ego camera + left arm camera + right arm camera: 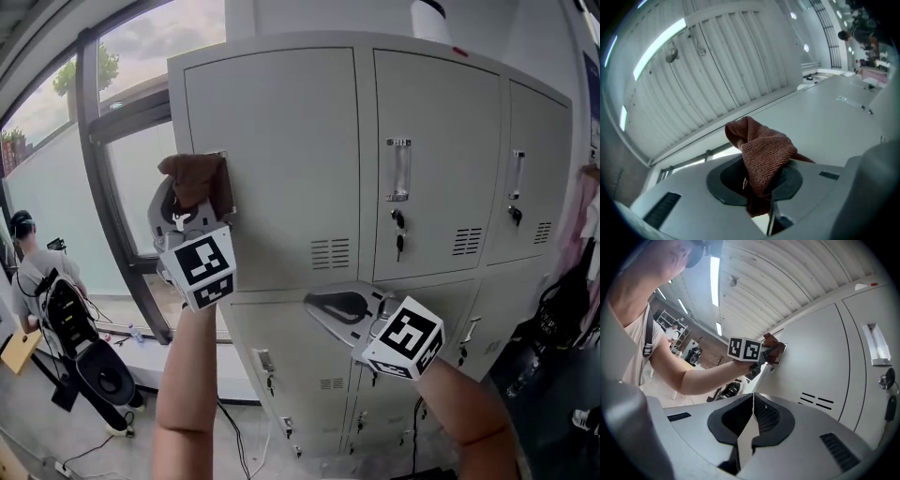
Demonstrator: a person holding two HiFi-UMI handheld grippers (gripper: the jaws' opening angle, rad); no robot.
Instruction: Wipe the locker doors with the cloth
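A bank of grey lockers fills the head view. My left gripper (194, 199) is raised at the left edge of the upper-left locker door (281, 159) and is shut on a brown cloth (192, 176), which bunches up above its jaws. In the left gripper view the cloth (764, 154) sticks out of the shut gripper (759, 183) beside the pale door (825, 122). My right gripper (339, 307) hangs lower, in front of the seam between the upper and lower doors. It is shut (752, 401) with nothing in it. From the right gripper view the cloth (770, 341) touches the door's edge.
The middle door carries a clear handle (398, 169) and a key (399, 234) in its lock. A person (37, 272) with equipment stands at the far left by the window. A dark bag (562, 309) hangs at the right. Cables (230, 431) lie on the floor.
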